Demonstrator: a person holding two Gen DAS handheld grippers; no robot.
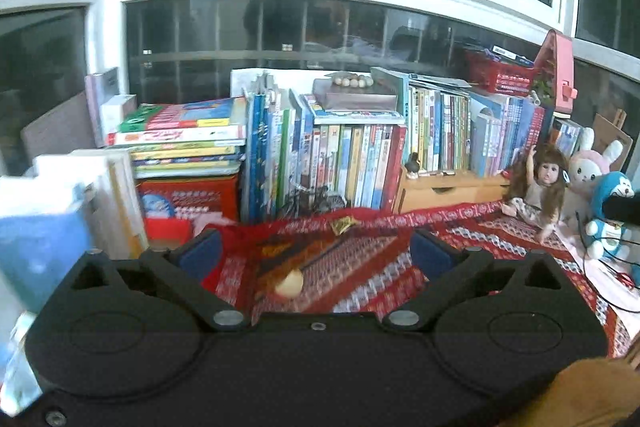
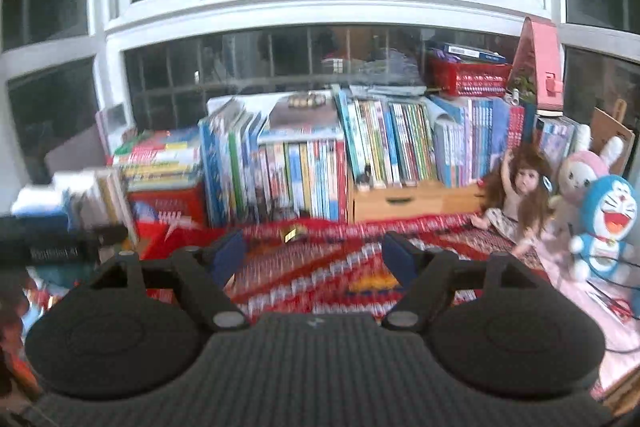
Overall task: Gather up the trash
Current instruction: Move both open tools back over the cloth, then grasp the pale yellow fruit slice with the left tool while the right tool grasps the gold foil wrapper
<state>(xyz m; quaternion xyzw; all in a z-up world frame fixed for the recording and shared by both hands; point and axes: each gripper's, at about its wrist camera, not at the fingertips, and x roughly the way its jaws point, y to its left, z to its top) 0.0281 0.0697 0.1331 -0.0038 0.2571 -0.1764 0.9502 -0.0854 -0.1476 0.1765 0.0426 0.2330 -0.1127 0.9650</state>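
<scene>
Both hand-held grippers hang above a red patterned cloth (image 1: 460,227). The left gripper (image 1: 316,247) has its jaws spread wide and empty; a pale round scrap (image 1: 290,283) lies on the cloth below the gap. The right gripper (image 2: 314,255) is likewise wide and empty. A small yellow wrapper (image 2: 293,233) lies ahead, before the books (image 2: 304,171).

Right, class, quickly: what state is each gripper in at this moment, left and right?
Left gripper: open, nothing between its fingers.
Right gripper: open, holding nothing.
</scene>
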